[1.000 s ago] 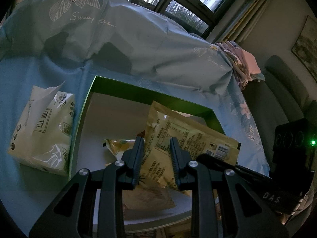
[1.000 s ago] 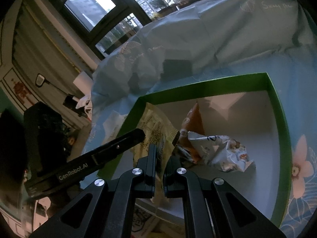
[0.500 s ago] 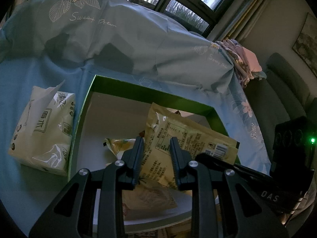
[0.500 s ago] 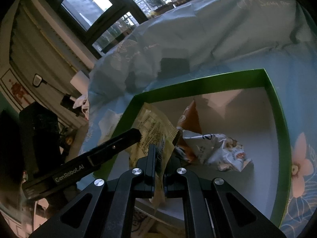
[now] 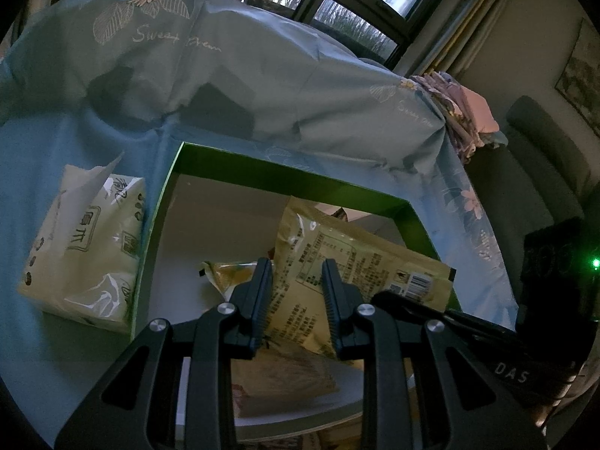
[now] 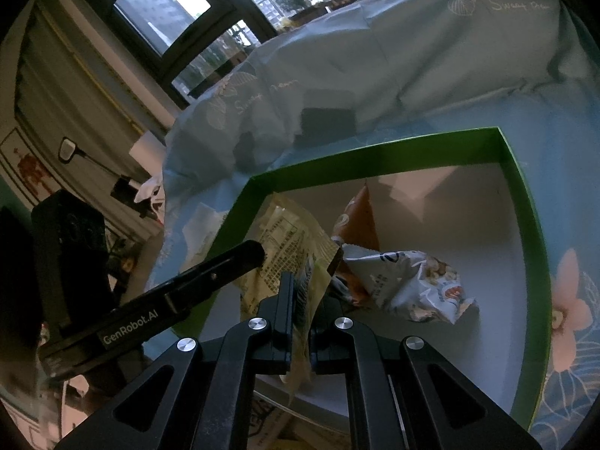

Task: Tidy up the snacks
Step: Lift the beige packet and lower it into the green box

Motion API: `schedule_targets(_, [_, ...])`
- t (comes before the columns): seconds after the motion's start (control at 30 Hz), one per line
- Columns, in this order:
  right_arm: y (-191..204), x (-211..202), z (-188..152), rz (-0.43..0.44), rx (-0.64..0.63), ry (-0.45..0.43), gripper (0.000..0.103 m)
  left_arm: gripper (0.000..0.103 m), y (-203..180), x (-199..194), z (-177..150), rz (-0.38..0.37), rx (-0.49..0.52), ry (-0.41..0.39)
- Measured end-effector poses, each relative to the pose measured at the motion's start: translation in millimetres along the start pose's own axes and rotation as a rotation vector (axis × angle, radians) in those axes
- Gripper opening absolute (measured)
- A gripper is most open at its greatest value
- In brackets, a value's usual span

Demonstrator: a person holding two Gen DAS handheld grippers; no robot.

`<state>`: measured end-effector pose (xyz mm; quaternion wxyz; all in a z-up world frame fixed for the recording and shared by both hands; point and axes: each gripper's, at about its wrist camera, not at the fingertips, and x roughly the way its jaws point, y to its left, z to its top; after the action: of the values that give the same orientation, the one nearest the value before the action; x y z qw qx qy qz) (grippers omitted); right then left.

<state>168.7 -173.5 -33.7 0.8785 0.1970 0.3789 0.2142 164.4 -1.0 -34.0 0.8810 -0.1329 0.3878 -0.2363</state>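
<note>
1. Right now the right gripper [image 6: 300, 322] has its jaws pinched nearly closed on the lower edge of a pale yellow snack packet [image 6: 288, 247], which stands up over the near left part of the green-rimmed box [image 6: 532, 247].
2. Seen from the left wrist view, the same yellow snack packet [image 5: 360, 262] fills the centre of the frame, printed back facing the camera, with a barcode at its right end.
3. Meanwhile the left gripper [image 5: 296, 292] is partly open, its jaws apart on either side of the packet's lower part; whether the pads touch it I cannot tell.
4. Inside the box, right of centre in the right wrist view, lie a crumpled white snack bag [image 6: 420, 285] and an orange snack bag [image 6: 356, 225] just behind it, touching.
5. A smaller yellow packet [image 5: 228, 277] lies on the box floor left of the left gripper.
6. At the left of the left wrist frame, a tissue pack [image 5: 86, 247] sits on the blue floral cloth [image 5: 75, 142], just beside the box wall [image 5: 285, 180].
</note>
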Motion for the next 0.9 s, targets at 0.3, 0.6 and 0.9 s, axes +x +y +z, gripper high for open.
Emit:
schedule_targets(0.3, [5.1,-1.1,-2.4,-0.083,-0.042,-0.002,0.007,0.029,0.5,-1.4,-0.6,0.029,0.011,-0.002])
schedule_targets(0.6, [9.0,-6.1,-6.0,-0.205,-0.111,-0.022,0.024,0.039,-0.2,5.4,-3.4,0.057,0.022,0.019])
schedule_targets(0.9, [22.4,-21.9,-13.8,-0.321,-0.197,-0.083,0.027,0.063,-4.6,-4.9,-3.6,0.082,0.037,-0.005])
